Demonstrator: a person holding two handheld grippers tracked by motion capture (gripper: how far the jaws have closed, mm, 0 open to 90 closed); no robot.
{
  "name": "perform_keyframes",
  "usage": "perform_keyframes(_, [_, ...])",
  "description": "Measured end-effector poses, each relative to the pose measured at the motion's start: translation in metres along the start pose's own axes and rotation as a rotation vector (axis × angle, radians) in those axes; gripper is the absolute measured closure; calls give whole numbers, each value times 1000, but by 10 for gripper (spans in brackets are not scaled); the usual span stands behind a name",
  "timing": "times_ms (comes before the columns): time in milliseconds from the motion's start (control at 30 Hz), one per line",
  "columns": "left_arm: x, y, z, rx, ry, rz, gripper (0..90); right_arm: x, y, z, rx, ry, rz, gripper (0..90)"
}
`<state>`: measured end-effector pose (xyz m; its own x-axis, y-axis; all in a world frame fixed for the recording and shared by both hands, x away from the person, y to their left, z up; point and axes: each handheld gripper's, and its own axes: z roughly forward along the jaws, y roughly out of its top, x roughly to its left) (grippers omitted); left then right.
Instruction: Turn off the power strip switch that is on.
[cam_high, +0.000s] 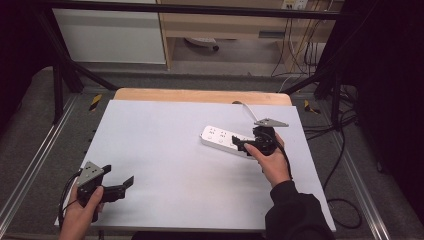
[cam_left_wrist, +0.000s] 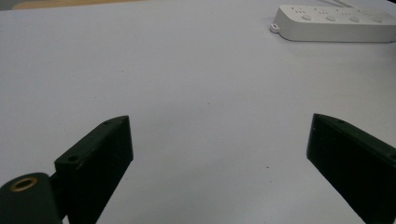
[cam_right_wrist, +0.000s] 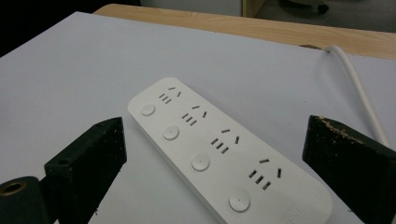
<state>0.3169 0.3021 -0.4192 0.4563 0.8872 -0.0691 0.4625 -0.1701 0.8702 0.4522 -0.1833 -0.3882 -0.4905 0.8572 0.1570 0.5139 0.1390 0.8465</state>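
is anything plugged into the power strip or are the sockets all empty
Empty. The right gripper view shows the power strip lying flat on the table, all four socket groups bare, with the right gripper open over it.

White power strip (cam_right_wrist: 219, 156) lies between spread jaws — white cable (cam_right_wrist: 359, 91) beyond.

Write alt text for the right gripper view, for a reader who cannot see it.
A white power strip with four sockets and four round buttons lies on a pale table cover, between the open black jaws of the right gripper. Its white cord runs back toward the wooden table edge.
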Motion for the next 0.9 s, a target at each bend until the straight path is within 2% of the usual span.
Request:
perform_keyframes(267, [0, 0, 0, -2, -1, 2, 68, -8, -3, -20, -17, 4, 3, 49])
perform_keyframes(467, [-1, 0, 0, -2, -2, 3, 68, -16, -8, -38, -48, 9, 12, 46])
perform_keyframes(600, [-1, 0, 1, -1, -2, 1, 68, -20, -12, -49, -70, 10, -6, 40])
perform_keyframes(900, [-2, 0, 1, 3, -3, 4, 68, -26, -23, -76, -117, 1, -4, 45])
